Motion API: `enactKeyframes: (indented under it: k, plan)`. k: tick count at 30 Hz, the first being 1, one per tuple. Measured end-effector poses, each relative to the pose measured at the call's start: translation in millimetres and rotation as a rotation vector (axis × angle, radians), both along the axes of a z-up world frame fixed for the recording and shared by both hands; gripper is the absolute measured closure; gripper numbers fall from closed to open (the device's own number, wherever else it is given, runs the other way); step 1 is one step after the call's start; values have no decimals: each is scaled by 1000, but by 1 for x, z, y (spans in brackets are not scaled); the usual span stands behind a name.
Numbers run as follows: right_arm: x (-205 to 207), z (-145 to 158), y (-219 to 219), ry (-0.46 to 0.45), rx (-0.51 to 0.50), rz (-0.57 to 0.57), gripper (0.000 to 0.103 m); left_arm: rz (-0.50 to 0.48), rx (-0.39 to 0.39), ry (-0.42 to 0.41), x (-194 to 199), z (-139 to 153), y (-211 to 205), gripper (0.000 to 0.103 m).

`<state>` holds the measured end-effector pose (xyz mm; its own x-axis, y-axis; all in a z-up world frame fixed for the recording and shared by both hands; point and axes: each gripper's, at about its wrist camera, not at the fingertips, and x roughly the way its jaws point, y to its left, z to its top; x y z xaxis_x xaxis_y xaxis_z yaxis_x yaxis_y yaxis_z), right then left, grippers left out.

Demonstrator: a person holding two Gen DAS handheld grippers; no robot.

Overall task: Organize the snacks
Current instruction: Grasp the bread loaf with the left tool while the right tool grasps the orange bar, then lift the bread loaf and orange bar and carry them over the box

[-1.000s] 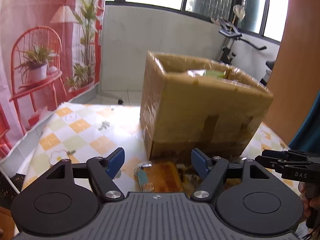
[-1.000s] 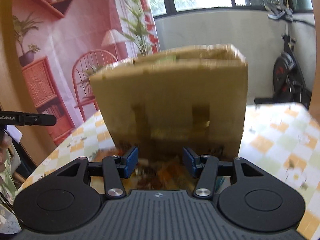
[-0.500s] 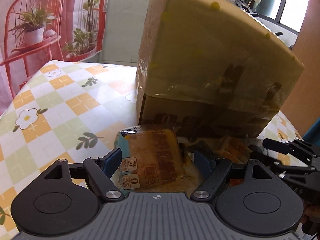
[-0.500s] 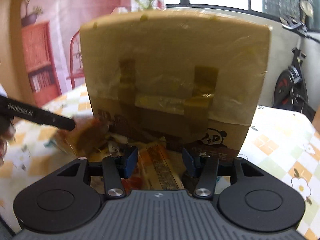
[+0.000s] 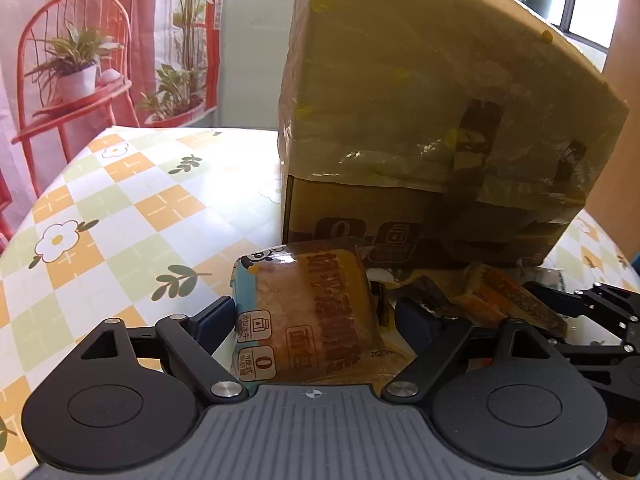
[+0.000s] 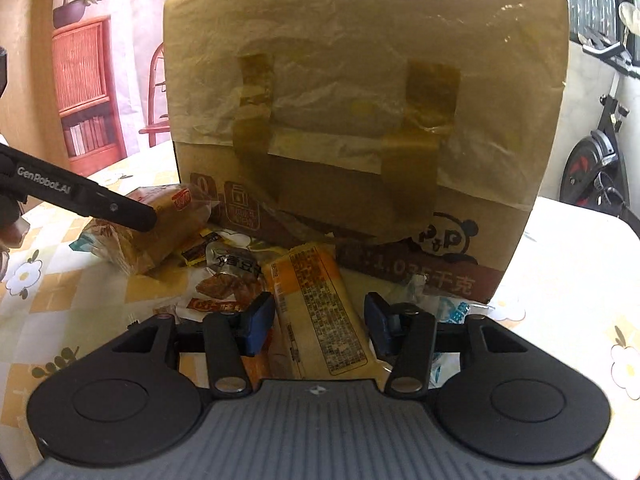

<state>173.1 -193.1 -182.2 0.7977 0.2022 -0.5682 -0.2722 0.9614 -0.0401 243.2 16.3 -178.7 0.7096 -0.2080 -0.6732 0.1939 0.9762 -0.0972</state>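
Cardboard box (image 6: 360,92): tan-brown, yellowish film over upper part, darker brown tape strips, black panda print low on one face. Tablecloth (image 5: 120,216): white, orange and pale green checks with daisies and leaves. Bread packet (image 5: 308,312): golden-brown with light blue edge; gripper fingers' pads (image 6: 260,320): blue.

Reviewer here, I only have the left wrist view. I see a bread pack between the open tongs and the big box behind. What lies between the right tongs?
Observer: A long yellow-orange snack pack, printed label side up, lies between the right tongs, which are open.
Operator: Any print on the box face I'm missing?
Observer: On the cardboard box, a panda logo sits at the lower right of that face.
Operator: What else is in the pile?
Observer: A clear pouch of brown pieces lies left of the yellow-orange pack, with the left tongs reaching over the bread pack.
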Motion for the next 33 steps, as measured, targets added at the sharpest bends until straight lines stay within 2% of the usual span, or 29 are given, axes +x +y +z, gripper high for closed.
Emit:
enactKeyframes:
  k: [3,6,10,14,21,26,33]
  plan:
    - [0,-2,1,-2,-10,-1,50,39,-2,34,4,-5,0,16]
    - [1,-4,3,-4,-24,2,51,70,-61,74,5,-12,8,22]
    - [0,-4,3,-9,-13,-7,53,93,-41,38,-6,-9,10,27]
    - [-2,-4,3,-17,-19,-2,54,103,-72,1,-21,0,17,28]
    - [-5,-3,-5,-29,34,-4,57,132,-62,-82,-54,15,23,28]
    - [-12,0,-15,-56,101,-12,60,144,-58,-90,-58,14,20,28]
    - [-5,-1,-15,6,123,10,60,121,-65,-75,-61,8,18,28]
